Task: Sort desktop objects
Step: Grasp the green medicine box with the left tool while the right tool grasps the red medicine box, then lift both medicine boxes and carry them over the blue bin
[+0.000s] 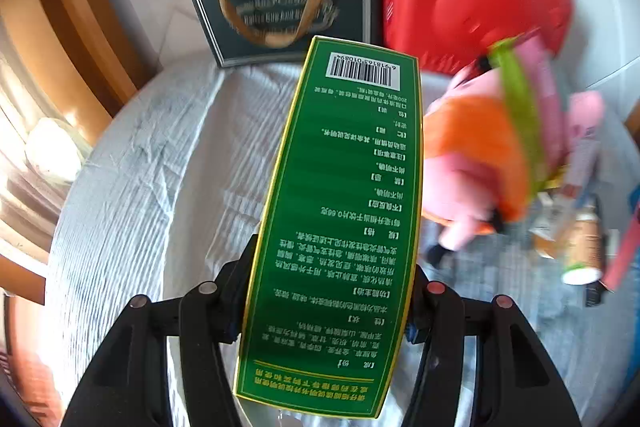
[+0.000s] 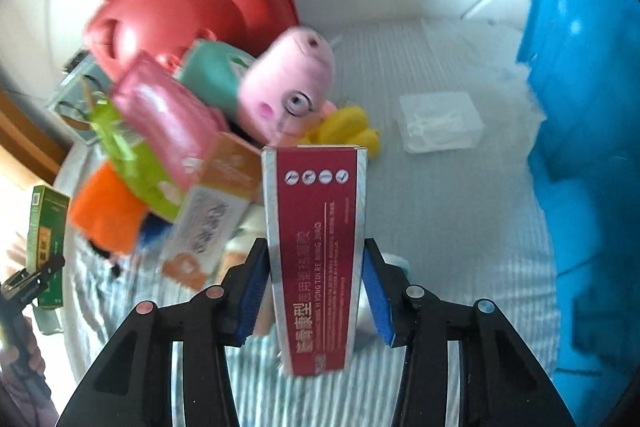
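My left gripper (image 1: 326,301) is shut on a long green medicine box (image 1: 340,219) with a barcode at its far end, held above the white striped cloth. The same box shows at the left edge of the right wrist view (image 2: 46,247). My right gripper (image 2: 314,287) is shut on a red and silver box (image 2: 316,247), held upright over the cloth. A pile of objects lies ahead: a pink pig plush (image 2: 292,91), a pink pouch (image 2: 168,123), an orange and white box (image 2: 212,219), a teal box (image 2: 212,71) and a green bag (image 2: 128,155).
A red plastic case (image 2: 192,3) with handles stands at the back by the white tiled wall. A dark paper bag (image 1: 288,11) leans beside it. A clear plastic box (image 2: 440,121) lies on the cloth. A blue plastic bin (image 2: 584,147) stands at the right. A yellow toy (image 2: 348,127) lies by the plush.
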The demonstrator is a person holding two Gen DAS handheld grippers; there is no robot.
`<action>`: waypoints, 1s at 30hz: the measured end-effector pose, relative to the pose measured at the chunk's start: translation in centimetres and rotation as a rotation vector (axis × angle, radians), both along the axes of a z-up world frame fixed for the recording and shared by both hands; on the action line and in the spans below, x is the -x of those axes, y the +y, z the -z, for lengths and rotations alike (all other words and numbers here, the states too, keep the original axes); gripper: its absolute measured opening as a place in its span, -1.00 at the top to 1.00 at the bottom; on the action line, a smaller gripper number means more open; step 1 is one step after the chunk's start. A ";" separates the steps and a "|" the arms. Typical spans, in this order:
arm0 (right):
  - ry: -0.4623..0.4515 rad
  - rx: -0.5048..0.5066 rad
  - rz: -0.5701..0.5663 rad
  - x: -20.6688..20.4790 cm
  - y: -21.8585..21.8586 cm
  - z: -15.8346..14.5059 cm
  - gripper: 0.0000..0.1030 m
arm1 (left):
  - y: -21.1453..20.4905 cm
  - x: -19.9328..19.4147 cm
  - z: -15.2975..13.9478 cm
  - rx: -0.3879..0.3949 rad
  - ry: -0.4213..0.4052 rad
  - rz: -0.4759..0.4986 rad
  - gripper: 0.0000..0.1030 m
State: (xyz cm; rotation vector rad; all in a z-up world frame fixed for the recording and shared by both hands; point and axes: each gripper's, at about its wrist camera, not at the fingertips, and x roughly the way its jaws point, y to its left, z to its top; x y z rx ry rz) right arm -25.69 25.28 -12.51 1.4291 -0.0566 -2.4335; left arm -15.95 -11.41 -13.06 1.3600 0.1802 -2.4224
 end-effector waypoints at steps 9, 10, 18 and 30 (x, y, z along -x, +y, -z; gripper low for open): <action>0.206 0.057 -0.031 -7.1 0.9 -9.3 0.15 | 5.1 -6.3 -8.0 -0.013 0.162 0.085 -0.08; 0.228 0.059 -0.035 -8.0 1.0 -10.3 0.15 | 5.7 -7.1 -8.7 -0.012 0.178 0.096 -0.08; 0.447 0.034 -0.031 -16.8 4.0 -19.0 0.15 | 12.4 -11.1 -14.7 -0.005 0.309 0.214 -0.08; 0.660 0.013 0.073 -25.5 12.6 -26.8 0.15 | 24.7 -14.0 -21.1 -0.016 0.474 0.462 -0.08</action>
